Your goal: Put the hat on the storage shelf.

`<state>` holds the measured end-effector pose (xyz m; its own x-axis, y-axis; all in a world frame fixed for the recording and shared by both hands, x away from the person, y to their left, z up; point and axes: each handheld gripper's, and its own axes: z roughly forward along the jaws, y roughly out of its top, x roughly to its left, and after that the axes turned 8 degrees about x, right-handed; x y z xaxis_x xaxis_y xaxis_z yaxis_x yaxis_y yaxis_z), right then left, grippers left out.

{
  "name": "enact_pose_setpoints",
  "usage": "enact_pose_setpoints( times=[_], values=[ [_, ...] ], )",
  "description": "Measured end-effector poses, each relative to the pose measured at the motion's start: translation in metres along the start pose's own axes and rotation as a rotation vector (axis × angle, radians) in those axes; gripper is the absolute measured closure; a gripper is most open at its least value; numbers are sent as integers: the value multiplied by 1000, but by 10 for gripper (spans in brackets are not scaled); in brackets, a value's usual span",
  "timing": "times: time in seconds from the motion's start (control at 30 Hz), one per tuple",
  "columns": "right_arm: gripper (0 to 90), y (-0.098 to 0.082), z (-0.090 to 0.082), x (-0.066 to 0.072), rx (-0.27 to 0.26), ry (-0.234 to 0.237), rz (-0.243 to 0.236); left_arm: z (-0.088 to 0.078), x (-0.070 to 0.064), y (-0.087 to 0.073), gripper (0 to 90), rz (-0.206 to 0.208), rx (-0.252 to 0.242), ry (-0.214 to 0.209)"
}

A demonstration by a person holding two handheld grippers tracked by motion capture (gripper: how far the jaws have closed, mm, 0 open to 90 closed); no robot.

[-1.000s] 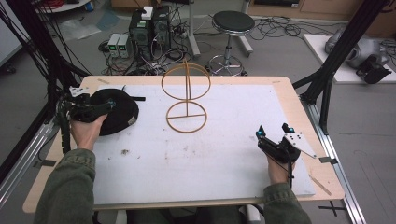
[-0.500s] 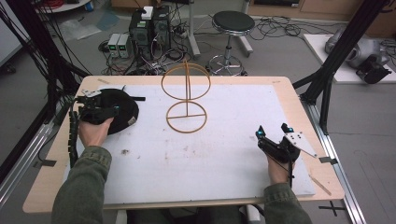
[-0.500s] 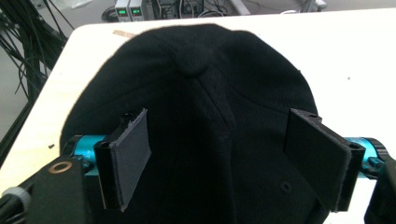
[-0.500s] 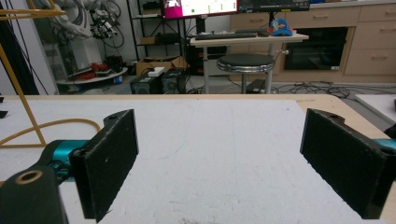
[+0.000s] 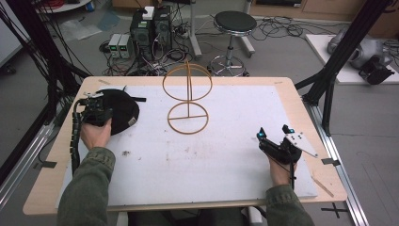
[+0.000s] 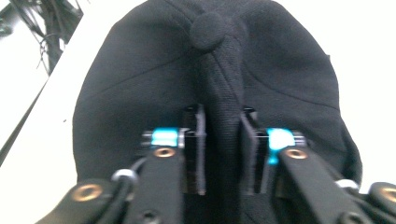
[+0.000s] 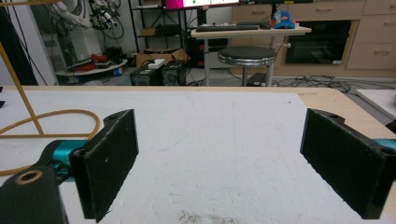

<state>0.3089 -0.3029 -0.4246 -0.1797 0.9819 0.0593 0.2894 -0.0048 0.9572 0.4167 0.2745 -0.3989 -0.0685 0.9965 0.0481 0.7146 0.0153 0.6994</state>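
the black cap point(image 5: 117, 109) lies near the left edge of the white mat point(image 5: 226, 155), crown up, with its top button point(image 6: 209, 30) facing the left gripper view. the left gripper point(image 6: 223, 149) has just been closing, and its jaws now pinch a raised fold of the cap's fabric that runs down from the button between the two pads; in the high view this gripper point(image 5: 96, 112) sits on the cap's near side with the person's hand behind it. the right gripper point(image 5: 273, 139) rests well apart, near the mat's right edge, its jaws spread wide with nothing between them point(image 7: 219, 168). a wooden stand of two hoops on a post point(image 5: 188, 101) rises between the two, behind the mat's middle, just right of the cap. no brand, label or lettering can be read on the cap, the stand or the grippers; the screen point(image 7: 201, 3) in the far background of the right gripper view is too blurred to read.
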Motion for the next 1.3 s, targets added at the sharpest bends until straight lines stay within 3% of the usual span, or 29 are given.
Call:
enact_pose_setpoints(
  times=[0.07,0.2,0.4,0.5,0.6,0.73,0.93,1.13,1.3],
  values=[
    [106,0,0,0,-5,-3,-6,-1,1,0,866,-14,0,-16],
    [106,0,-1,-1,-8,-4,-8,-2,3,0,871,-31,-10,-32],
    [106,0,-1,-2,-13,-7,-6,-6,3,0,873,-16,-34,-69],
    [105,0,-2,-2,-15,-7,2,-11,2,0,874,-2,-63,-68],
    [106,0,-2,-2,-18,-7,-1,-18,3,1,874,-8,-96,-82],
    [106,0,-3,-2,-23,-7,2,-31,4,1,873,-4,-192,-76],
    [106,0,-4,-2,-27,-4,4,-47,7,1,874,-27,-280,-127],
    [106,0,-3,-1,-28,-2,-2,-65,10,1,873,-33,-371,-146],
    [106,-1,-4,-1,-26,1,0,-78,11,1,874,-54,-430,-197]
  ],
)
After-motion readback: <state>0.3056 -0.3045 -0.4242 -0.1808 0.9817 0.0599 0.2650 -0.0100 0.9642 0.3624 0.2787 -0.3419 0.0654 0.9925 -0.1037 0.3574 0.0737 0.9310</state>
